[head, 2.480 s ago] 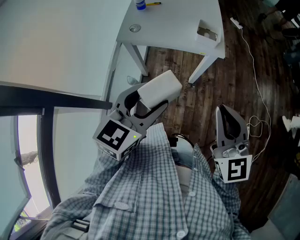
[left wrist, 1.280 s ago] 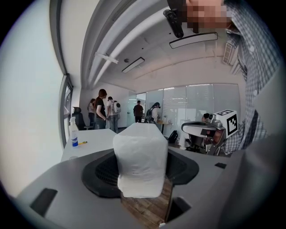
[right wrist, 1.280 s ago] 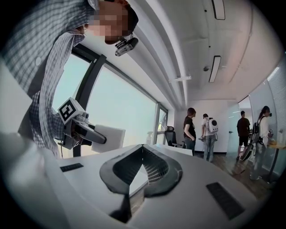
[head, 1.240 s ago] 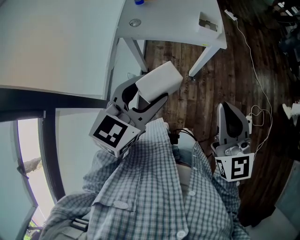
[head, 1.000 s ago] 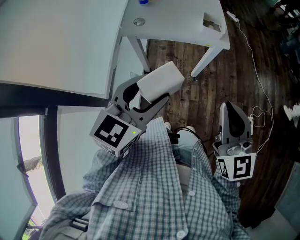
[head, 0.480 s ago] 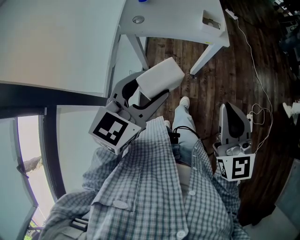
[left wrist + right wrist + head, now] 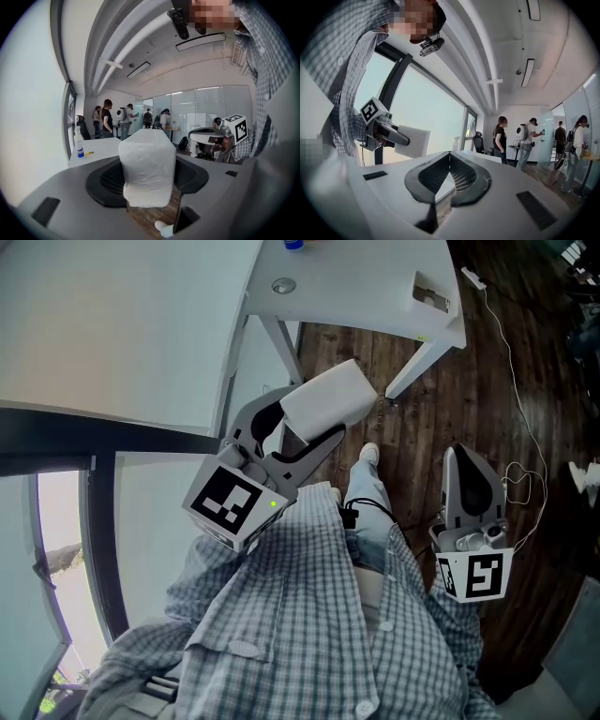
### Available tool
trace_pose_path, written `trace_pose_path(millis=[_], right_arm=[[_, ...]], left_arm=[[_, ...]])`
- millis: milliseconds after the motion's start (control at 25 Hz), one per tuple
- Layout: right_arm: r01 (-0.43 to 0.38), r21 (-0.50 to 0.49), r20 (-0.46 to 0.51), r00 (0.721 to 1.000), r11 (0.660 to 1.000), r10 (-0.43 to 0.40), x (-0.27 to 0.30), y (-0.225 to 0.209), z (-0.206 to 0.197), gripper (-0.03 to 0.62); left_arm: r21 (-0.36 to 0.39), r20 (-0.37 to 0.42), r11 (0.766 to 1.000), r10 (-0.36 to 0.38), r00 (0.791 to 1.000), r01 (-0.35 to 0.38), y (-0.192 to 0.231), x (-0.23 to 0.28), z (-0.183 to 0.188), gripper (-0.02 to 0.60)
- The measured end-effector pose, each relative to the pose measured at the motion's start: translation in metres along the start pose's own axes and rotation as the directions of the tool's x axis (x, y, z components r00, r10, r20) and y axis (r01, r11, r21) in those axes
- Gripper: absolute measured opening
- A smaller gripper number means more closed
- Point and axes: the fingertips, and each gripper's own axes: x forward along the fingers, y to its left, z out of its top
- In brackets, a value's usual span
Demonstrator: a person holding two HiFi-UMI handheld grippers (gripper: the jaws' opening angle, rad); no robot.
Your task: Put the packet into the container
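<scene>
Setting: office room with a dark wooden floor (image 7: 487, 399), seen steeply from above over the person's checked shirt (image 7: 300, 615). A large window (image 7: 56, 549) lies on the person's left.
Left gripper: the left gripper (image 7: 298, 432) is held out in front of the chest. Its jaws stand wide and press on either side of the packet. Its marker cube (image 7: 232, 505) faces up toward the head camera.
Packet: the white packet (image 7: 328, 399), blocky and soft-looking, is clamped between the left jaws. It is in the air above the floor, short of the table and well apart from the box. In the left gripper view it fills the middle between the jaws.
Right gripper: the right gripper (image 7: 467, 465) is held low at the person's right side. Its jaws are closed tip to tip, with nothing between them.
Table: a white table (image 7: 366, 277) with slanted legs stands ahead of the person.
Container: a small white open box (image 7: 432, 298) sits near the table's right corner.
Other table items: a bottle (image 7: 79, 145) with a blue label and a yellow pen (image 7: 89, 153) lie at the far left end. A small round thing (image 7: 282, 285) sits nearer.
Floor: a thin white cable (image 7: 525, 427) trails across the boards. One shoe (image 7: 369, 455) shows below the packet.
Background: several people (image 7: 105, 119) stand far off.
</scene>
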Motion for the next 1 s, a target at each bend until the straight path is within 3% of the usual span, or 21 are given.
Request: trace_pose_path(millis=[800, 1000], right_arm=[[-0.064, 0.035, -0.013, 0.998, 0.997, 0.064, 0.074, -0.066, -0.021, 0.012], [-0.09, 0.033, -0.01, 0.996, 0.995, 0.09, 0.095, -0.086, -0.022, 0.012]], left_arm=[[-0.043, -0.056, 0.996, 0.081, 0.995, -0.084, 0.044, 0.056, -0.001, 0.281], [-0.071, -0.035, 0.991, 0.112, 0.993, -0.114, 0.058, 0.074, 0.009, 0.281]])
